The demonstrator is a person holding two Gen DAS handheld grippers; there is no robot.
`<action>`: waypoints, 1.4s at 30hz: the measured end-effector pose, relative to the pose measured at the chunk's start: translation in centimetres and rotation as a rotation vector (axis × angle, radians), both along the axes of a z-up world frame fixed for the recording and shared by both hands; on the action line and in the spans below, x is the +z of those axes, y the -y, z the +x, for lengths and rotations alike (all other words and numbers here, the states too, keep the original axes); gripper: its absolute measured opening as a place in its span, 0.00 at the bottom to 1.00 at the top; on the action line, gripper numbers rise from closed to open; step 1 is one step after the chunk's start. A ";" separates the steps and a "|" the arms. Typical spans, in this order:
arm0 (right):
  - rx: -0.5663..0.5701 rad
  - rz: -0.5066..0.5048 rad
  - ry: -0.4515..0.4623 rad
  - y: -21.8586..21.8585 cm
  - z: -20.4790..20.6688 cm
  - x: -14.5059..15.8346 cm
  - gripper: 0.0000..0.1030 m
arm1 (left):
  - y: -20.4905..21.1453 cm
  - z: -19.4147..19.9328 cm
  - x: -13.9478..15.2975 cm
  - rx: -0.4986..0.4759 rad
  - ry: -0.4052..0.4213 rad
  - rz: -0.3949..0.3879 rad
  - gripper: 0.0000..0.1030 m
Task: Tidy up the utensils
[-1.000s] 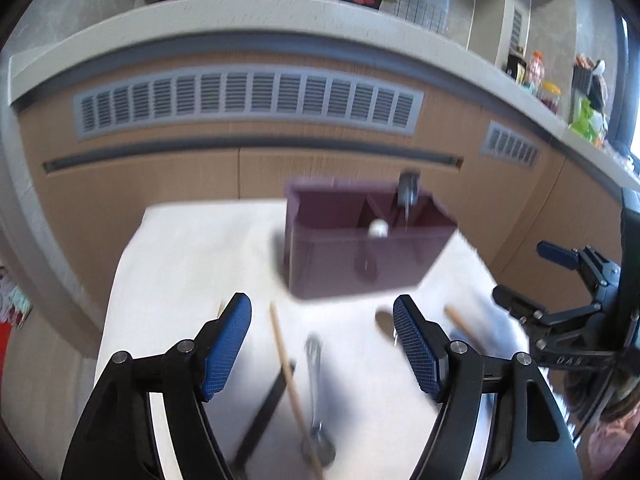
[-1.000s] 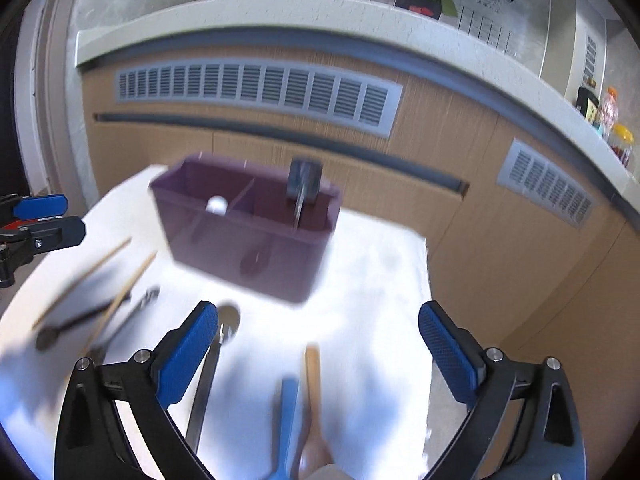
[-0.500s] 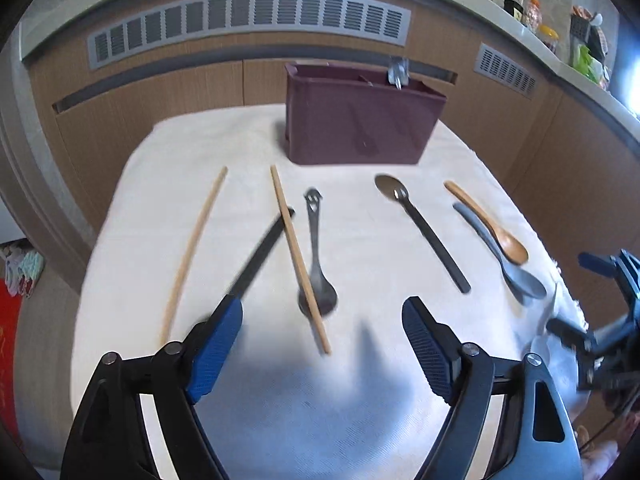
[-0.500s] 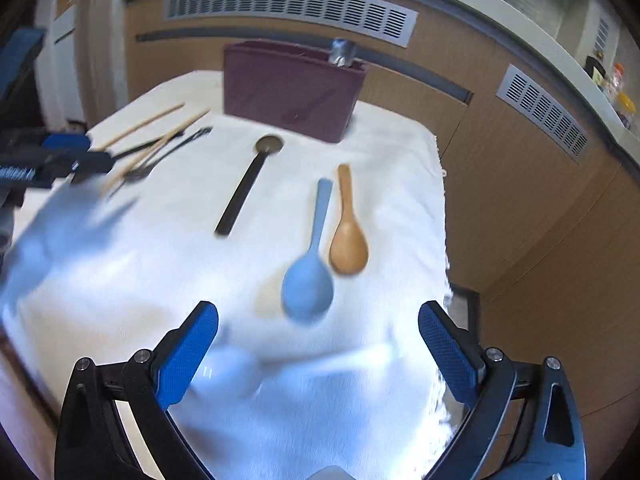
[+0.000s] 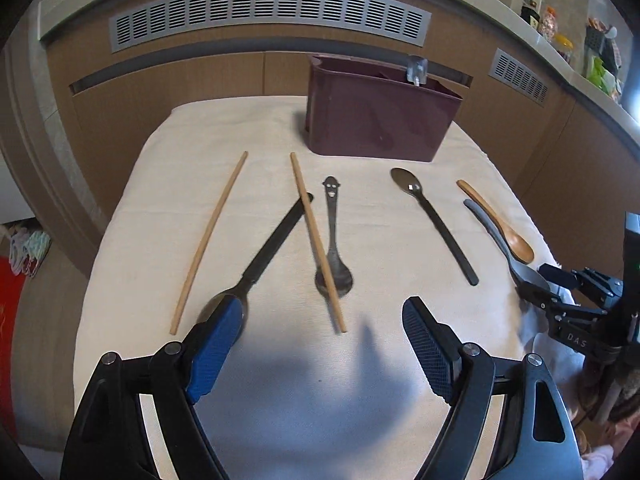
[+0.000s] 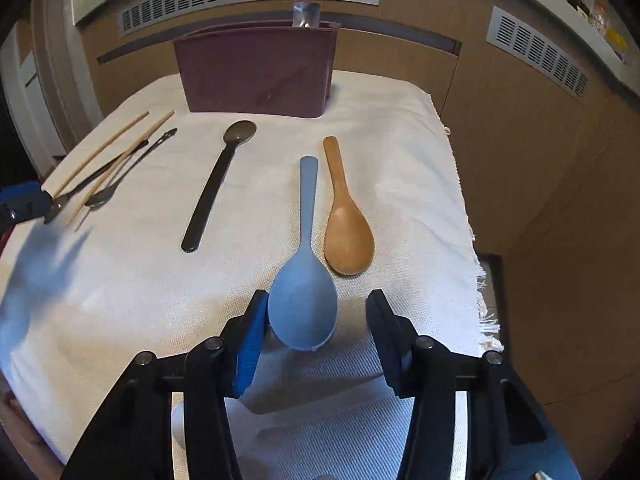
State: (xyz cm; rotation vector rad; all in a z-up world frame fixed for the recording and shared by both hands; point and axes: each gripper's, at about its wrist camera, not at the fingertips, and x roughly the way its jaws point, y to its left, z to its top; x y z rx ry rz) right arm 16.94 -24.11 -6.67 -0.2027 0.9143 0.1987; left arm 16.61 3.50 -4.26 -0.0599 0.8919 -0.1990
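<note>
Currently: right gripper (image 6: pixel 316 316) low over the desk's (image 6: pixel 400 128) near right part, jaws closing around the bowl of the blue spoon (image 6: pixel 304 280); left pad at the bowl's edge, right pad still clear of it, so no grip yet. Blue spoon flat on the white cloth (image 6: pixel 120 300), handle aimed at the far edge. Wooden spoon (image 6: pixel 346 228) just beside it on the right, same heading, near the right edge.

Left gripper (image 5: pixel 320 344) jaws wide apart, nothing between the pads, hovering over the near middle of the desk. Left pad overlapping the bowl of the black-handled spoon (image 5: pixel 272 240) in view; contact: cannot tell. Chopstick (image 5: pixel 208 240) alone toward the left edge. Second chopstick (image 5: pixel 316 240) lying across the smiley-handled metal spoon (image 5: pixel 332 248). Long dark spoon (image 5: pixel 432 220) right of centre, bowl toward the far edge.

Maroon utensil holder (image 5: pixel 380 120) upright at the far edge, centre-right, one metal handle (image 5: pixel 416 70) poking out of its right end. Compartment: cannot tell.
</note>
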 end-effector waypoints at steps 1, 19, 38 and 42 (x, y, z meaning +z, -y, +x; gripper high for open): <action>0.005 -0.006 0.002 -0.2 0.0 0.0 0.45 | -0.3 0.1 -0.2 0.010 -0.005 -0.002 0.81; 0.011 0.008 0.283 -1.7 1.2 10.1 0.28 | -3.7 -1.0 -1.8 0.053 0.004 -0.035 0.81; 0.012 0.043 0.248 -1.9 1.5 9.5 0.24 | -2.4 0.3 -1.3 -0.060 -0.005 -0.070 0.49; 0.013 0.044 0.248 -1.9 1.5 9.5 0.24 | -0.2 1.0 -2.0 -0.058 -0.019 -0.066 0.49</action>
